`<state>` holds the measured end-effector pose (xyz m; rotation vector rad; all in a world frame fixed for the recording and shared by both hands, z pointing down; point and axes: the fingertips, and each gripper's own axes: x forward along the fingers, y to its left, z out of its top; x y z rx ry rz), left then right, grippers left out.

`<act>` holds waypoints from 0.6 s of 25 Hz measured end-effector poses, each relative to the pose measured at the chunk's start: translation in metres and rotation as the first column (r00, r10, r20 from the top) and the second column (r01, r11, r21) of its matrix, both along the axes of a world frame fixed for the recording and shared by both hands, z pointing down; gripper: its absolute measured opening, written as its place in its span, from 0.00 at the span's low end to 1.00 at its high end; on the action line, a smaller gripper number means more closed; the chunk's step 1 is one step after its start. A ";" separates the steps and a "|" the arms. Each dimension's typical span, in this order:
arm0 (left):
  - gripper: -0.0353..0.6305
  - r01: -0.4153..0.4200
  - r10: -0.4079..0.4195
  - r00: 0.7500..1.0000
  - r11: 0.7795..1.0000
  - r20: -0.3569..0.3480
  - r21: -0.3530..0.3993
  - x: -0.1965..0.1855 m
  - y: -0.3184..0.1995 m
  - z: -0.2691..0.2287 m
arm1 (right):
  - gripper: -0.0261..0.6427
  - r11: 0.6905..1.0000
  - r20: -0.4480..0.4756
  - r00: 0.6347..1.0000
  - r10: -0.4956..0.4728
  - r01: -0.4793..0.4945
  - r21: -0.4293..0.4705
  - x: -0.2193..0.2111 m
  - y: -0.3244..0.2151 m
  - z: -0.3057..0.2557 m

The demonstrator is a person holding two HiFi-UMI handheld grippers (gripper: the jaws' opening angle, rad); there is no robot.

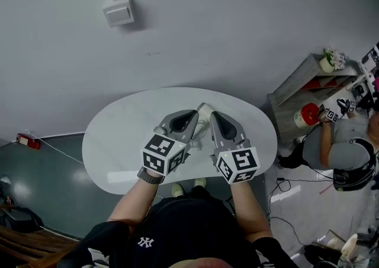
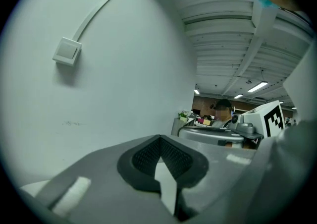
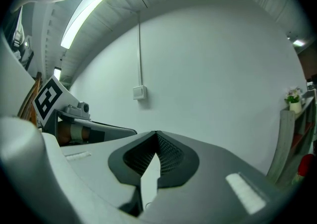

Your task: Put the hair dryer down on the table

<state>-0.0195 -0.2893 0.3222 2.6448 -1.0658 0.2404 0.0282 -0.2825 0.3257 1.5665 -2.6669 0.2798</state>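
No hair dryer shows in any view. My left gripper (image 1: 197, 111) and right gripper (image 1: 211, 113) hover side by side over the white oval table (image 1: 118, 136), tips nearly meeting at its middle. A small pale shape lies between them; I cannot tell what it is. In the left gripper view the left gripper (image 2: 159, 139) has its jaws closed, with only a thin wedge of light between the dark pads, and it points at the wall. The right gripper (image 3: 156, 135) looks the same in the right gripper view, shut on nothing. Each view catches the other gripper's marker cube (image 2: 270, 115) (image 3: 48, 97).
A grey wall stands behind the table with a switch box (image 1: 118, 12) and a conduit above it. A grey shelf unit (image 1: 296, 86) and a seated person (image 1: 346, 151) are at the right. Cables lie on the floor (image 1: 296, 181); a red object (image 1: 26, 140) is at the left.
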 end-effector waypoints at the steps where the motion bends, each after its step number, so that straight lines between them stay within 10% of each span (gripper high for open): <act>1: 0.05 0.000 0.000 1.000 1.000 -0.003 0.008 0.000 0.001 -0.004 | 0.07 1.000 -0.005 1.000 -0.002 0.002 0.009 -0.002 0.001 -0.004; 15: 0.05 0.026 -0.026 1.000 0.998 -0.011 0.065 -0.009 0.001 -0.022 | 0.07 0.999 -0.033 0.999 -0.019 0.020 0.038 -0.017 0.003 -0.020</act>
